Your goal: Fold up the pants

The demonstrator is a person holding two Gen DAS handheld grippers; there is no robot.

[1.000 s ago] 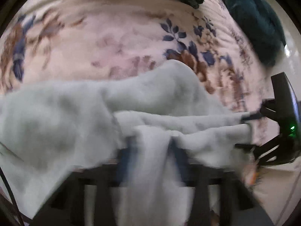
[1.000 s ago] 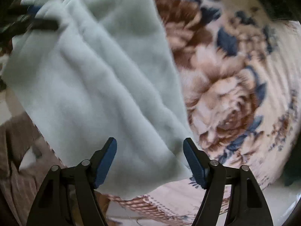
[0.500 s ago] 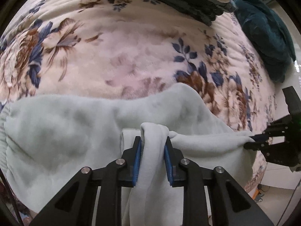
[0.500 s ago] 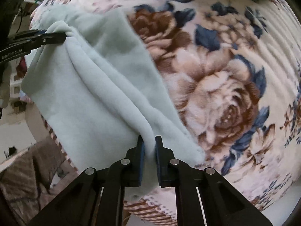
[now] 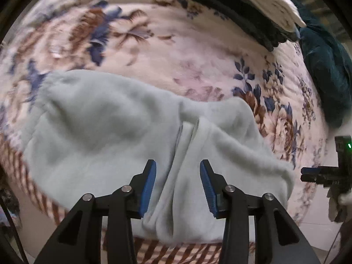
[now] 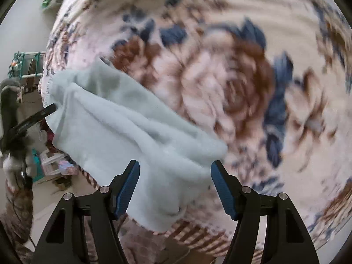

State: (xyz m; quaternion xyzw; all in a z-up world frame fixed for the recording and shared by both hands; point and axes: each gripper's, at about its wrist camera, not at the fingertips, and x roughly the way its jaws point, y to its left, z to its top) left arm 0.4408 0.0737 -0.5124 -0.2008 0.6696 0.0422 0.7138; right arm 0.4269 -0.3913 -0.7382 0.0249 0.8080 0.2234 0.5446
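Pale mint fleece pants [image 5: 105, 132] lie folded and rumpled near the front edge of the floral bed. My left gripper [image 5: 177, 182] hovers over a raised crease in the cloth. Its jaws are opening, and the blue pads stand clear of the fabric on both sides. My right gripper [image 6: 175, 182] is over the pants' [image 6: 123, 132] near corner. Its jaws are opening wide, with cloth below them but not pinched. In the left wrist view the right gripper [image 5: 316, 175] sits just off the pants' right end. In the right wrist view the left gripper [image 6: 33, 118] pokes in at the pants' far left end.
The bed's floral blanket [image 5: 154, 50] stretches beyond the pants. A stack of dark and cream folded clothes [image 5: 242, 11] lies at its far side, with a teal garment [image 5: 325, 66] at the right edge. Past the bed's edge are floor clutter and a teal rack [image 6: 24, 63].
Half a second ago both grippers were shut on folds of the pants. Both have let go and spread their jaws. They have lifted away, and the pants rest on the bed.
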